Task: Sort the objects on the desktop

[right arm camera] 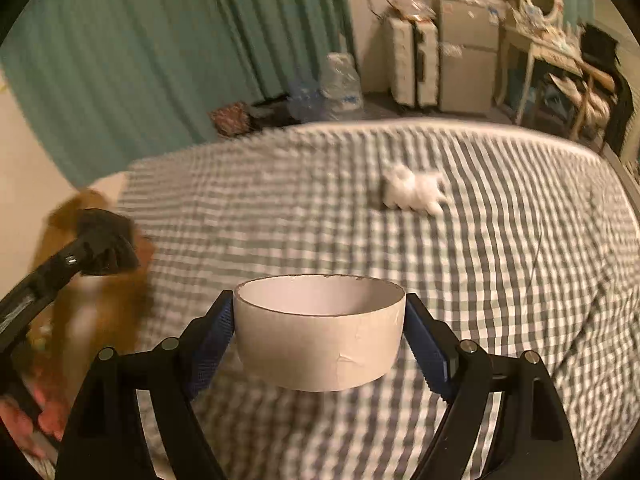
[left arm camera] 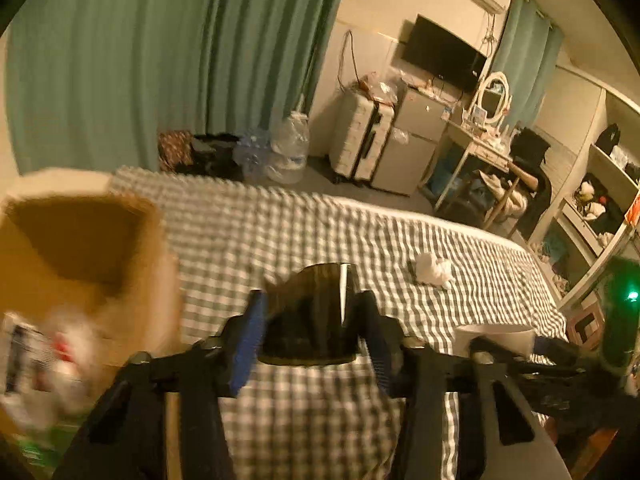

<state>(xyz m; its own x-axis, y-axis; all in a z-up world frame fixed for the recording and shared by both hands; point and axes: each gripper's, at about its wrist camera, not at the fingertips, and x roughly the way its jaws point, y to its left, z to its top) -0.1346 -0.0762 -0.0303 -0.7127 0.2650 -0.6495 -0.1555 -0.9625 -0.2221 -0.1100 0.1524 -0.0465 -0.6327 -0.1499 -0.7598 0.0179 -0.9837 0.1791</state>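
Note:
My left gripper is shut on a dark, glossy wedge-shaped object and holds it above the checked cloth, just right of an open cardboard box. My right gripper is shut on a white tape roll and holds it above the cloth. The roll's rim also shows at the right of the left wrist view. The left gripper appears at the left of the right wrist view, in front of the box.
A crumpled white tissue lies on the cloth to the right, also in the right wrist view. The box holds several blurred items. Beyond the cloth are green curtains, suitcases, a small fridge and a desk.

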